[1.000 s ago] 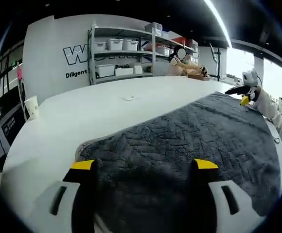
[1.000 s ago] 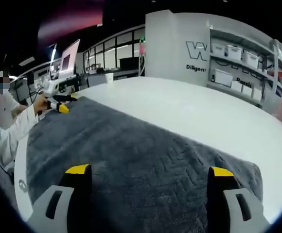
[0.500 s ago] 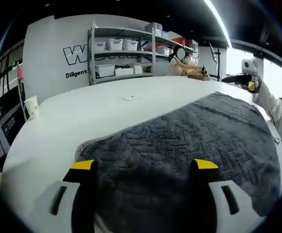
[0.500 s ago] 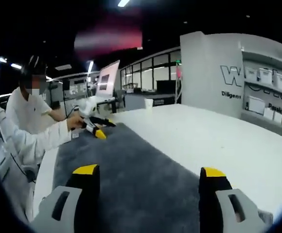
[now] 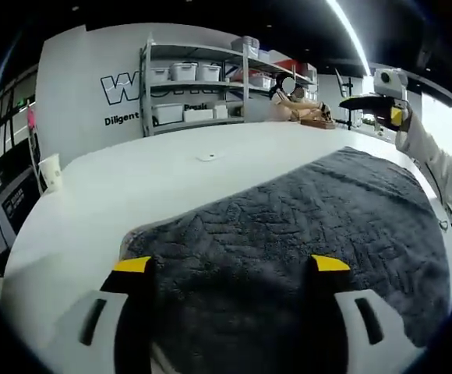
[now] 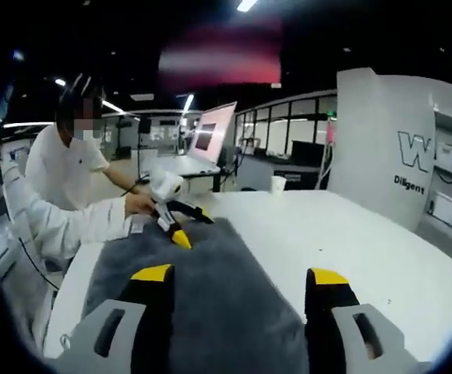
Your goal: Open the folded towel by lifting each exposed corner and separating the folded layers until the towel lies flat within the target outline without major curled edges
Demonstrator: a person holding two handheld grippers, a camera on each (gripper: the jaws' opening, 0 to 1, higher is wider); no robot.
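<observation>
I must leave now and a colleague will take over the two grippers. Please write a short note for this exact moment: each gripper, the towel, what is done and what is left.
Left gripper: open, low over the near end of the grey towel, holding nothing.
Right gripper: open, raised above the towel's far end, holding nothing.
Towel: spread on the white table, looks one layer, edges mostly flat in both views.
Done: the unfolding appears finished.
Left: I cannot see a target outline, so check the towel's position against it; smooth the left-side corner, which looks a bit thick.
</observation>
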